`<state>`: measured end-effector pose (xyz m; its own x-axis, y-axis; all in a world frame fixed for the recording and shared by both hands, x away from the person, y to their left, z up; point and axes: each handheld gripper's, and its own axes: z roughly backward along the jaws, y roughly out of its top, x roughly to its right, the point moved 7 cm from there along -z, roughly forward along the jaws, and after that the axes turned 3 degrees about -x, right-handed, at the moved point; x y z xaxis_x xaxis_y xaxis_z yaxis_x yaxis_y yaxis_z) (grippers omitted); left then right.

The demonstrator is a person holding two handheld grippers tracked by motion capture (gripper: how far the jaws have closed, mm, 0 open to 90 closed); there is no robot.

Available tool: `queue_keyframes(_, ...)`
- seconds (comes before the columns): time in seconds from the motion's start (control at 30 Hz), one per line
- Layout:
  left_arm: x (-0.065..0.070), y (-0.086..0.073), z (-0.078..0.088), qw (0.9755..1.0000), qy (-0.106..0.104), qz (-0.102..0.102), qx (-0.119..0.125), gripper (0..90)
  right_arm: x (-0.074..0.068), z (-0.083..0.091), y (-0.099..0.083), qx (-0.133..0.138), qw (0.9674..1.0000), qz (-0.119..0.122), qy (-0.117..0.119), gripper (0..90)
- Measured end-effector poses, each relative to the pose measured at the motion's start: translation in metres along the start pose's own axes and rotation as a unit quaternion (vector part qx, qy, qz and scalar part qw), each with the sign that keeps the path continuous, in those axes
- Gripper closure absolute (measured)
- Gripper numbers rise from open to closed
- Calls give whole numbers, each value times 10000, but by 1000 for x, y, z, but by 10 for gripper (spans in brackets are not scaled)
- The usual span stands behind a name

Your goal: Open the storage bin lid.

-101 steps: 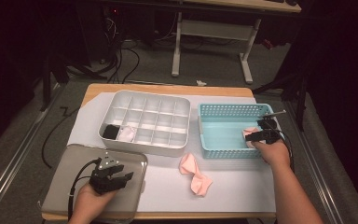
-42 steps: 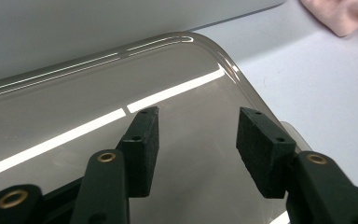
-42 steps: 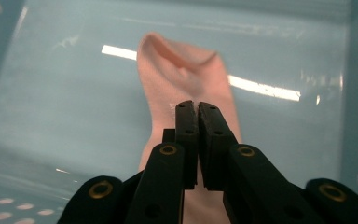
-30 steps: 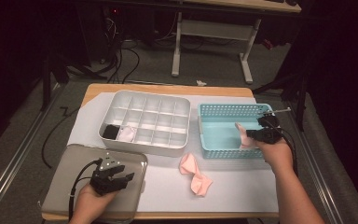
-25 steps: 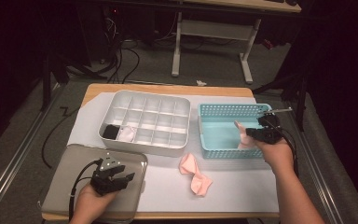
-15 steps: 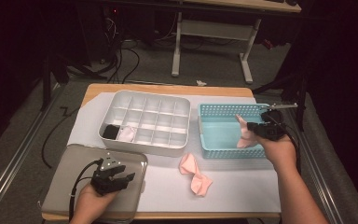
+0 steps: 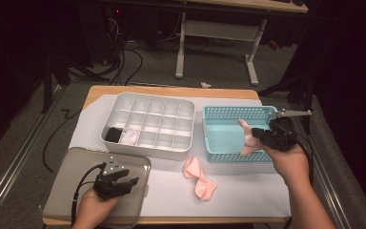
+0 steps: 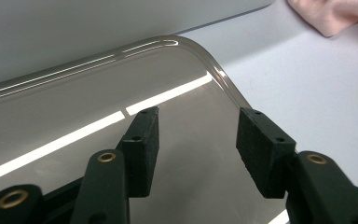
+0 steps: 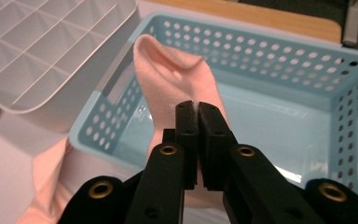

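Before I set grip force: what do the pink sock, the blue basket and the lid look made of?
Pink sock: soft knit fabric, matte; it folds and drapes limply from the right gripper.
Blue basket: probably rigid moulded plastic, smooth, with perforated walls.
Lid under the left gripper: seemingly clear glossy plastic; it mirrors the ceiling lights sharply.

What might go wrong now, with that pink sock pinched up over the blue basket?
The right gripper holds the pink sock by a thin fold, so it may slip free. The sock's loose end hangs near the blue basket rim and might snag there. The divided tray has narrow cells, so a floppy sock could spill across its dividers.
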<state>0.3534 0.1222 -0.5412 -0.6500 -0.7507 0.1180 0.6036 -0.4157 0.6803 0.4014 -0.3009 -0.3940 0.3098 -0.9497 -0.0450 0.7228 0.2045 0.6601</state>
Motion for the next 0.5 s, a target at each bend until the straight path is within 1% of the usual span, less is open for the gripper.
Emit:
queue_keyframes(0.23, -1, 0, 0, 10000, 6, 1, -17, 493, -20, -11, -33, -227, 9994, 129, 229, 871)
queue_keyframes(0.43, -1, 0, -1, 10000, 21, 8, -12, 493, -39, -23, -62, -431, 9977, 274, 451, 871)
queue_keyframes(0.5, 0, 0, 0, 10000, 17, 7, -9, 493, -44, -27, -70, -498, 9971, 290, 502, 870)
